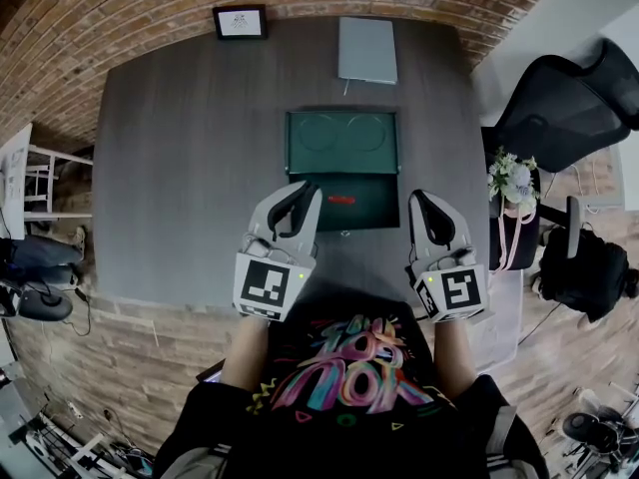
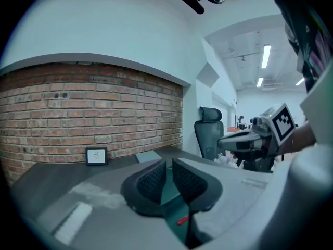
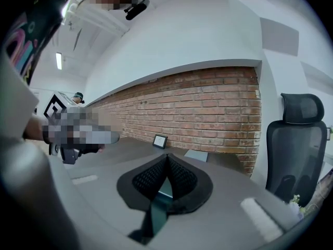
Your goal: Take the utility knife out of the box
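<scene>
Knife (image 1: pixel 341 200): a red sliver in box (image 1: pixel 374 208), shape too small to tell. Frame (image 1: pixel 240 22), far left: print unreadable. Chair (image 1: pixel 569 98): cut by right edge.

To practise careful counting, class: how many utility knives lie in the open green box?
1. The red utility knife lies in the near tray of the green box, between the left gripper and right gripper; the left gripper's tip may hide part of that tray.
</scene>
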The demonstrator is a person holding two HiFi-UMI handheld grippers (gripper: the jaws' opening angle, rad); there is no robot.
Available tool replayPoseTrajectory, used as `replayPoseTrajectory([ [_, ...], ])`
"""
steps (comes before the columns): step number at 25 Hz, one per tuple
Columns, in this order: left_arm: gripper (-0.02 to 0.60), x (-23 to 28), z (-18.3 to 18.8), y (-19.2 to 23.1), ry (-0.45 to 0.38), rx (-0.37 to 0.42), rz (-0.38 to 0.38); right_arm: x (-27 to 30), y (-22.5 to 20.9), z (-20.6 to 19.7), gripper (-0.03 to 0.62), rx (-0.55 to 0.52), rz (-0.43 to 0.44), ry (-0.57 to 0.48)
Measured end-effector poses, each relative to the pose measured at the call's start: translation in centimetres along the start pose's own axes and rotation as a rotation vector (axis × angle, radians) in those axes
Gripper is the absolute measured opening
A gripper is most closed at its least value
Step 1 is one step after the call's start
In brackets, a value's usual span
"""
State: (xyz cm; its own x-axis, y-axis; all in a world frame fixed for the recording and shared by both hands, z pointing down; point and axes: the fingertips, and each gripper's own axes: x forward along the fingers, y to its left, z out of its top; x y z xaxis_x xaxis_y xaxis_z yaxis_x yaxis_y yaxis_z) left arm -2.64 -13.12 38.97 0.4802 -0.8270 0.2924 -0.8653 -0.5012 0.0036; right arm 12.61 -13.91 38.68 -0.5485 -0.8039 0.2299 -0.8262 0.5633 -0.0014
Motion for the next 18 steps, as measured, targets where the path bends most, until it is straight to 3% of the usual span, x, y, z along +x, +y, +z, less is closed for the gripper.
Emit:
replayPoseTrajectory([
  [3,0.051,0.8,-1.0,-0.4,0.029,0.057,-0.043,0.0,-0.1,-0.3,-0.002,0.005,-0.01,0.003],
  [18,0.147,4.4,-9.3,-2.9,0.309,0.124,-0.252,-0.9,-0.8,-2.1,-0.002,0.03,-0.068,0.04],
])
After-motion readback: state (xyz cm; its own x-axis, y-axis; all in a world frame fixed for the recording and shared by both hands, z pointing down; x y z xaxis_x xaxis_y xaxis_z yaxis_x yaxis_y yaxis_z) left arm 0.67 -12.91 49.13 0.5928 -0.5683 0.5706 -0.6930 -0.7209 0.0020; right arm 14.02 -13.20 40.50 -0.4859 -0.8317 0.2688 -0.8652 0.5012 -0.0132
